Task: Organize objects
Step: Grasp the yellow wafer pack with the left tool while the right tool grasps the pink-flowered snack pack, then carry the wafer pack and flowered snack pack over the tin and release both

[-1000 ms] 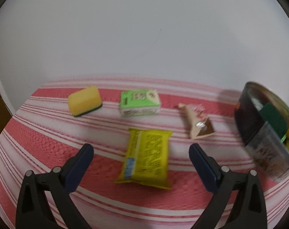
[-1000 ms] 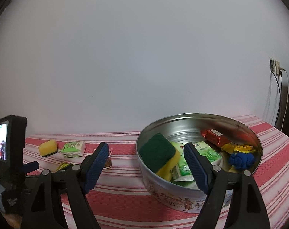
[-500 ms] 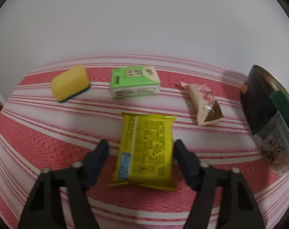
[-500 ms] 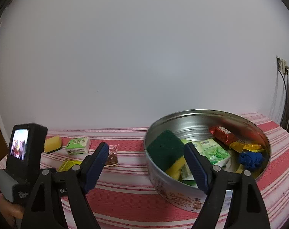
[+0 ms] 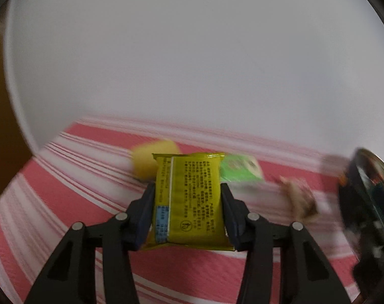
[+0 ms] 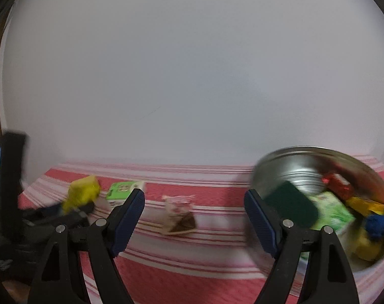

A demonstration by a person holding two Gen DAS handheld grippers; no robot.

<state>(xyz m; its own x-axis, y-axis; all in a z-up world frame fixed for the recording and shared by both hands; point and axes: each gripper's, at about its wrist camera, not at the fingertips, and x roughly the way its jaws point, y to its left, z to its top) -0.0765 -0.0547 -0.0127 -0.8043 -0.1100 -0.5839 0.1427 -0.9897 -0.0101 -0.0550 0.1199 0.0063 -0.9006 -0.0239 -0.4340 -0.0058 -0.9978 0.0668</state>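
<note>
left claw (image 5: 188, 202) clamped on yellow snack packet (image 5: 189, 200), held off the striped counter (image 5: 65, 202) | right claw (image 6: 194, 219) apart, holding nothing | round metal tin (image 6: 318, 157) at right holds green sponge (image 6: 290, 204), packets

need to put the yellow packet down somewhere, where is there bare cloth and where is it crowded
Bare striped cloth lies in front of the beige snack pouch, between the open right gripper and running to the metal tin. The near cloth under the left gripper, which grips the yellow packet, also looks bare. Crowded: the back row of sponge, green box and pouch, and inside the tin.
</note>
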